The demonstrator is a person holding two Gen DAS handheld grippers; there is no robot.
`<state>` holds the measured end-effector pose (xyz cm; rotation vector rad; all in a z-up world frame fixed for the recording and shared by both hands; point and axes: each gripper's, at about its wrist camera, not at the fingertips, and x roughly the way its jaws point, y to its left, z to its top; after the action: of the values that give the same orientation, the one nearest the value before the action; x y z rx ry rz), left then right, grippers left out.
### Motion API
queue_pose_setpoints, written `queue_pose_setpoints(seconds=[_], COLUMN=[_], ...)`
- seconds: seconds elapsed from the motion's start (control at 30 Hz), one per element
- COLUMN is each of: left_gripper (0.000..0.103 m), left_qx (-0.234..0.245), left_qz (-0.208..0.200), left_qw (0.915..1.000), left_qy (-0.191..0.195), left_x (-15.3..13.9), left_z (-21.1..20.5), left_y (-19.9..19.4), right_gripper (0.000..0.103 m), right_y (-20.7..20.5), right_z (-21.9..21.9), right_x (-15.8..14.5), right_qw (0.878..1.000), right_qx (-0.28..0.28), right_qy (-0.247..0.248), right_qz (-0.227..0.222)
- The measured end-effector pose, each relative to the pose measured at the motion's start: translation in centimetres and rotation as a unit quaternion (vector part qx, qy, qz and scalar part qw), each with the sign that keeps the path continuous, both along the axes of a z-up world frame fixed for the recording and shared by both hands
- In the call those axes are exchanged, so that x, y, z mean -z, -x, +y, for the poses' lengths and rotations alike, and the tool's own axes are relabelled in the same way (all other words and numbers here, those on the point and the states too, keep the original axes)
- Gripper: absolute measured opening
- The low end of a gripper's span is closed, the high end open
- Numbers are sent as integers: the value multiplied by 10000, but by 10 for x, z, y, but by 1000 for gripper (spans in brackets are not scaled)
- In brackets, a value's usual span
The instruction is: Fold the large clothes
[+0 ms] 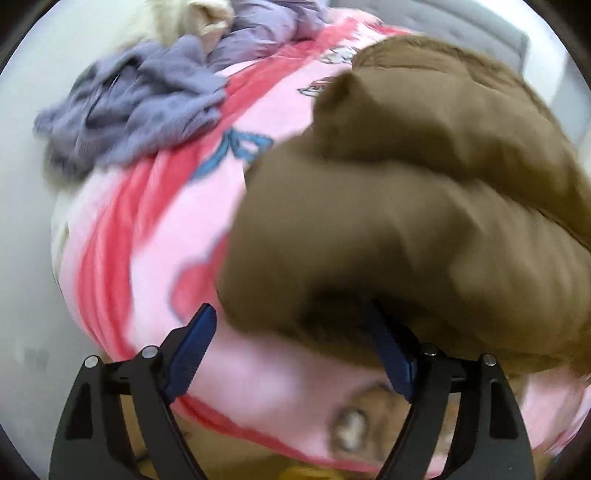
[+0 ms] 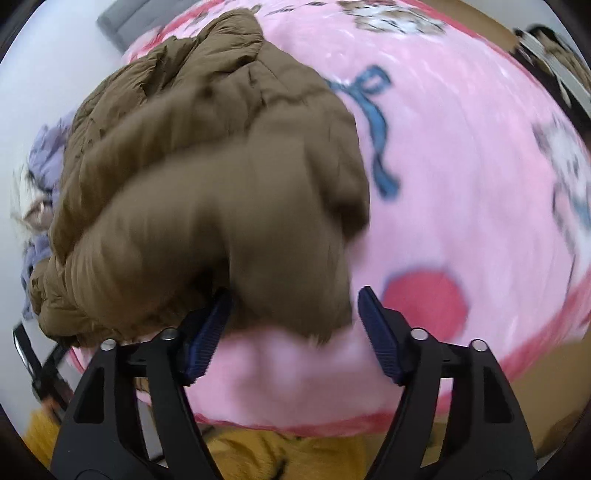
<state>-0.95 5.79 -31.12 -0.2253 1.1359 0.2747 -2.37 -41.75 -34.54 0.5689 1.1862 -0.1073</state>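
A brown puffer jacket (image 1: 424, 192) lies bunched on a pink blanket (image 1: 155, 229). It also shows in the right wrist view (image 2: 207, 177). My left gripper (image 1: 291, 328) is open; its near edge of the jacket lies over the right finger (image 1: 391, 354). My right gripper (image 2: 295, 314) is open, with the jacket's near edge hanging between the fingers and touching the left one (image 2: 207, 332). Both views are blurred by motion.
A heap of lavender and grey clothes (image 1: 136, 107) and a cream garment (image 1: 192, 22) lie at the far left of the blanket. A grey headboard (image 1: 461, 22) stands behind. A yellow cloth (image 2: 280, 454) is below the right gripper. The blanket (image 2: 461, 184) spreads right.
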Motion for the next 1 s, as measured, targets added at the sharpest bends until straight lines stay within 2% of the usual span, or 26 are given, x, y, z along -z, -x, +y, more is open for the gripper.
queue_pose_setpoints(seconds=[0.1, 0.17, 0.23, 0.27, 0.3, 0.33, 0.37, 0.4, 0.43, 0.47, 0.5, 0.57, 0.63, 0.7, 0.77, 0.8, 0.87, 0.93, 1.0], left_gripper=[81, 81, 81, 81, 81, 81, 76, 63, 51, 28, 13, 8, 8, 8, 8, 7, 8, 8, 8], left_qx=[-423, -632, -930, -1145, -1291, -1498, -1589, -1575, -1462, -1247, -1066, -633, -309, 65, 549, 744, 894, 948, 1287], left_qz=[-379, -609, -666, -691, -710, -725, -725, -690, -654, -592, -554, -430, -364, -323, -251, -117, 304, 707, 1012], left_qw=[9946, 9911, 9864, 9810, 9767, 9698, 9677, 9692, 9732, 9784, 9812, 9893, 9929, 9968, 9978, 9971, 9955, 9926, 9865], left_qy=[873, 998, 1184, 1405, 1559, 1782, 1819, 1763, 1648, 1538, 1512, 1238, 1086, 728, 280, 112, 50, 265, 90], left_x=[8, 9, 18, 24, 29, 35, 39, 41, 40, 37, 31, 8, -19, -53, -81, -80, -53, -28, 0], left_z=[-10, -15, -16, -11, -7, -2, -1, -2, -4, -5, -6, -9, -8, -9, -15, -4, 17, 30, 21], left_y=[13, 11, 4, 1, -2, -3, -5, -8, -10, -16, -20, -27, -28, -25, -23, -28, -43, -39, -40], right_gripper=[77, 78, 77, 72, 60, 51, 28, 10, 9, 6, 5, 4, 4, 4, 4, 4, 4, 4, 4], right_y=[17, 21, 25, 26, 28, 29, 28, 27, 26, 27, 29, 35, 41, 46, 42, 42, 39, 38, 36], right_z=[19, 25, 23, 20, 17, 14, 12, 10, 7, 3, -3, -16, -24, -28, -24, -20, -23, -27, -30], right_x=[20, 26, 32, 38, 44, 49, 54, 57, 58, 56, 46, 10, -24, -66, -91, -98, -92, -66, -31], right_qw=[9989, 9960, 9869, 9789, 9684, 9608, 9555, 9524, 9497, 9490, 9518, 9645, 9718, 9821, 9890, 9937, 9958, 9967, 9932], right_qx=[271, 497, 1020, 1329, 1583, 1732, 1846, 1921, 2009, 2078, 2081, 1949, 1677, 1225, 849, 612, 433, 198, -147], right_qy=[-326, -543, -930, -1245, -1632, -1870, -2015, -2088, -2121, -2107, -1978, -1310, -1016, -633, -246, 241, 519, 776, 1122], right_qz=[-175, -499, -831, -924, -1029, -1089, -1108, -1117, -1129, -1084, -1084, -1210, -1307, -1283, -1188, -903, -614, -135, 258])
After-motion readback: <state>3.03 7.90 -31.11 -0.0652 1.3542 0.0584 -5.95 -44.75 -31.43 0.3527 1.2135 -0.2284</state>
